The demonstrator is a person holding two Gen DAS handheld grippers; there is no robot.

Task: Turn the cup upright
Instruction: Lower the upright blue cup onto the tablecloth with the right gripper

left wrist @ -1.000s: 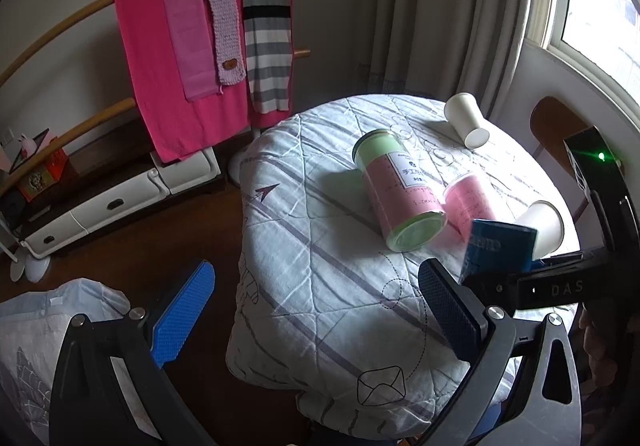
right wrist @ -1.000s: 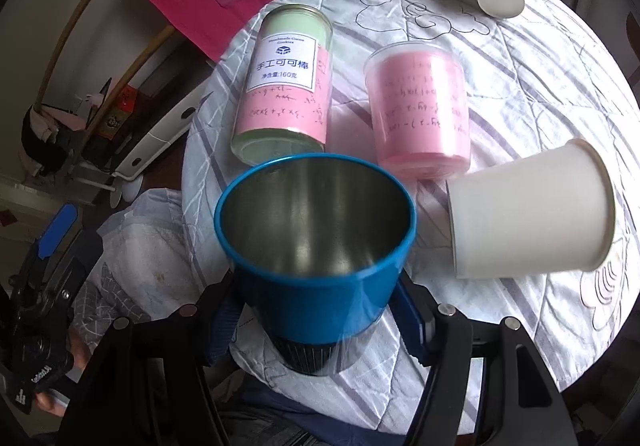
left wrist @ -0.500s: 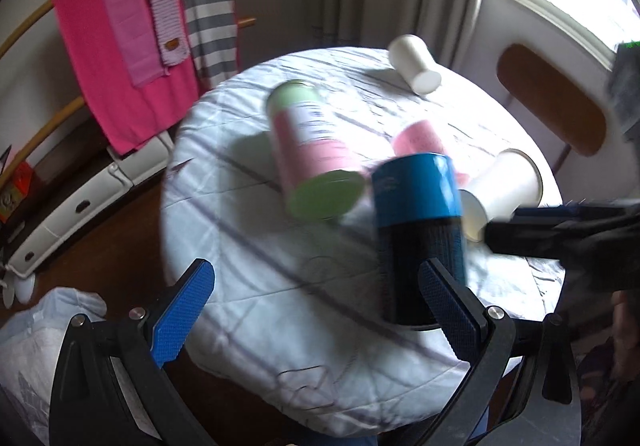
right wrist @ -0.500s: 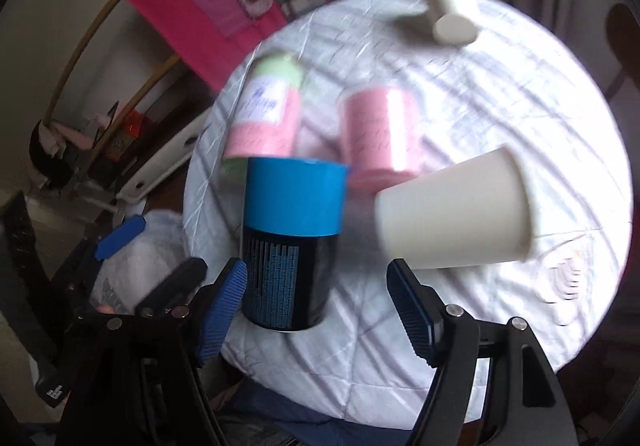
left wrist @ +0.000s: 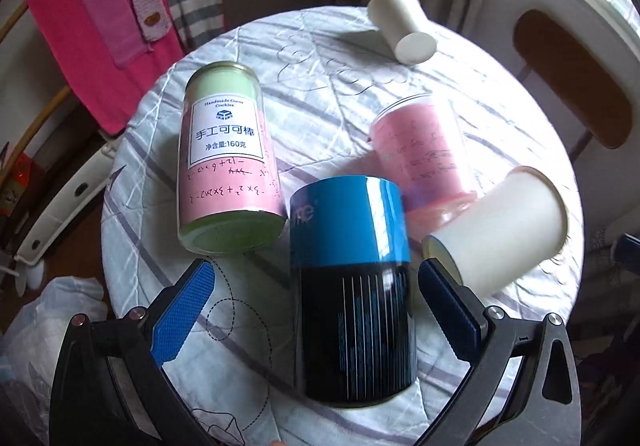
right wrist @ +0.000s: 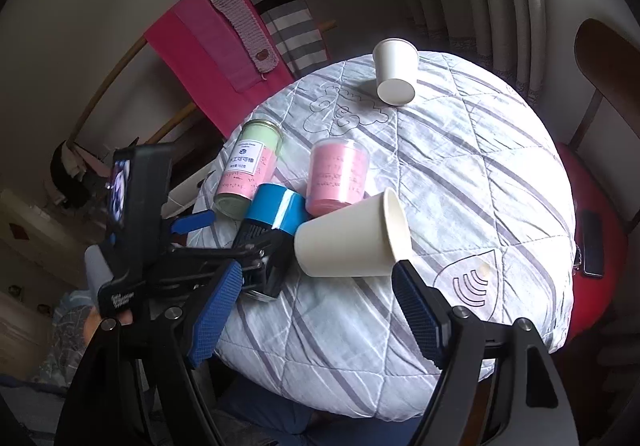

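A blue and black cup stands upright on the round table, seen between the open fingers of my left gripper, which do not touch it. It also shows in the right wrist view with the left gripper's fingers around it. My right gripper is open and empty, pulled back from the blue cup, with a white paper cup lying on its side just ahead. That paper cup also shows in the left wrist view.
A tall pink and green can and a pink clear container lie on the quilted tablecloth. A second white paper cup lies at the far edge. A chair stands right, a rack of pink cloths left.
The right gripper let go of the blue cup, left it upright on the table and drew back. The left gripper moved in so that its open fingers bracket the cup.
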